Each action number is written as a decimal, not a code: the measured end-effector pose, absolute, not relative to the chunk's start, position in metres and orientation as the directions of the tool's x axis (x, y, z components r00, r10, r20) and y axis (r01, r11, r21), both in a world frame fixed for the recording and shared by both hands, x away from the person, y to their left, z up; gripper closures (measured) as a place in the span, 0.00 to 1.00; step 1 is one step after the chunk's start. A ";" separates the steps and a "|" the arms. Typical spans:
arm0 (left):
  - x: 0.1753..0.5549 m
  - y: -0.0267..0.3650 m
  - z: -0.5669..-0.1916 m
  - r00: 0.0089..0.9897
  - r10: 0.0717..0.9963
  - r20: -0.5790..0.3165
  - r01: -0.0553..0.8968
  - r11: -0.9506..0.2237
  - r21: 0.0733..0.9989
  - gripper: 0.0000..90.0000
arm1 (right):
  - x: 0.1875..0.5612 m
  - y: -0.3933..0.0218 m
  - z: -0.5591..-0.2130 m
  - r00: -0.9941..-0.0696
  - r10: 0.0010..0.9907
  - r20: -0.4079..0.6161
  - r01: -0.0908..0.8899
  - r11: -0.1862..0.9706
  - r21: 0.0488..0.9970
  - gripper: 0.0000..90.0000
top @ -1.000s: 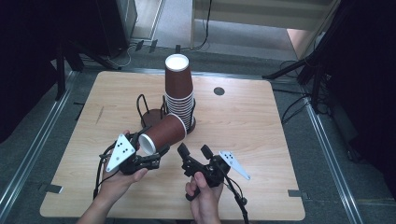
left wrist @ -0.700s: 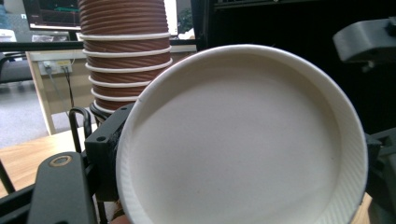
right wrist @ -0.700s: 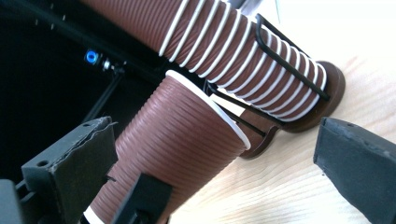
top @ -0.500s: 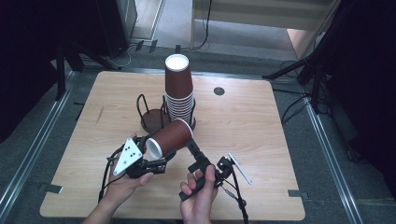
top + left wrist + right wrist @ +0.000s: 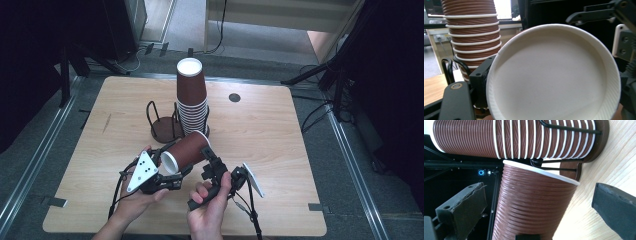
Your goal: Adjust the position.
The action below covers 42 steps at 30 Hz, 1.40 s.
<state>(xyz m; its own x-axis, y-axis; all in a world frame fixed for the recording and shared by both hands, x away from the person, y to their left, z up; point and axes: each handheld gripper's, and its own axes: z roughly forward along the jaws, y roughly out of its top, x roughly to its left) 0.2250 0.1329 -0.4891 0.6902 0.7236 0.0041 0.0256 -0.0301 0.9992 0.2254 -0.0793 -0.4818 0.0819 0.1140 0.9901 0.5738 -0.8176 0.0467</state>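
Brown ribbed paper cup (image 5: 186, 151) lies tilted above the wooden tabletop (image 5: 280, 135), clamped in the left hand-held gripper (image 5: 167, 175), between the right hand-held gripper's (image 5: 210, 159) parted jaws.

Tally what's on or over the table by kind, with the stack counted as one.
Loose cup: 1
Cup stack: 1
Holders: 2
Grippers: 2
Total: 6
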 end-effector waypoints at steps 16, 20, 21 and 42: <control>0.221 0.125 -0.492 0.715 0.699 0.035 0.009 -0.059 0.998 0.22 | 0.234 -0.076 -0.487 0.116 0.050 0.992 0.581 -0.813 -0.027 0.00; 0.220 0.125 -0.492 0.722 0.691 0.048 -0.002 -0.068 0.998 0.23 | 0.236 -0.076 -0.489 0.119 0.049 0.992 0.589 -0.807 -0.031 0.00; 0.220 0.124 -0.492 0.723 0.689 0.051 -0.003 -0.070 0.998 0.23 | 0.236 -0.076 -0.489 0.122 0.049 0.991 0.588 -0.808 -0.032 0.00; 0.220 0.124 -0.494 0.752 0.653 0.086 -0.020 -0.108 0.994 0.24 | 0.246 -0.071 -0.501 0.103 0.007 0.995 0.673 -0.737 -0.065 0.01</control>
<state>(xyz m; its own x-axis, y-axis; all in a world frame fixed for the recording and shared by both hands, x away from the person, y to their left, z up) 0.2198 0.1244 -0.4939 0.7522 0.6532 0.0861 -0.0201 -0.1080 0.9940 0.2456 -0.0714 -0.5013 0.1034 0.0073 0.9946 0.6730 -0.7368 -0.0645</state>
